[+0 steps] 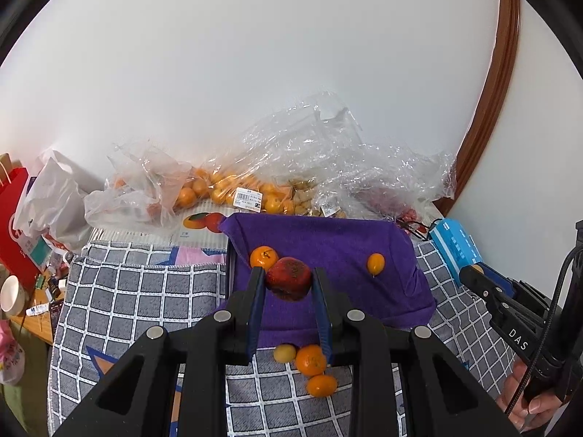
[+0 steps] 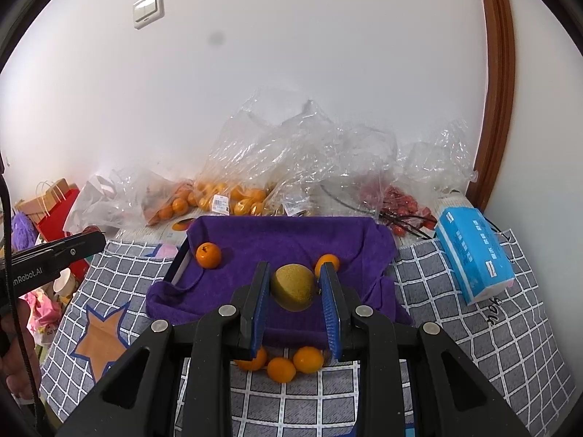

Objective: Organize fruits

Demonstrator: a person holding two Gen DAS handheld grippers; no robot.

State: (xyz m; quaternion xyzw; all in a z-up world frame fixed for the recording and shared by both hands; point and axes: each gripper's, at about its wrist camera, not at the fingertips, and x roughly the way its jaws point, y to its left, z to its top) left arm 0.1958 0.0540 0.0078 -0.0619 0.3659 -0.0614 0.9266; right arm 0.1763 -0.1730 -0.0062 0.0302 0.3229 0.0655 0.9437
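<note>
My left gripper (image 1: 286, 278) is shut on a red apple (image 1: 288, 277) and holds it over the purple cloth-lined tray (image 1: 328, 240). My right gripper (image 2: 295, 284) is shut on a yellow-green pear (image 2: 293, 287) over the same tray (image 2: 284, 233). On the cloth lie an orange (image 1: 263, 257) at the left and a small orange fruit (image 1: 375, 263) at the right; in the right wrist view they are the orange (image 2: 208, 255) and the small fruit (image 2: 327, 261). Three small fruits (image 1: 309, 364) lie on the checked mat before the tray, also in the right wrist view (image 2: 280, 364).
Clear plastic bags of oranges (image 1: 226, 189) and red fruit (image 2: 400, 204) lie behind the tray against the wall. A blue tissue pack (image 2: 473, 255) lies to the right. Red paper bags (image 1: 14, 225) and a bowl (image 1: 11, 295) stand at left. A checked mat (image 1: 145, 298) covers the table.
</note>
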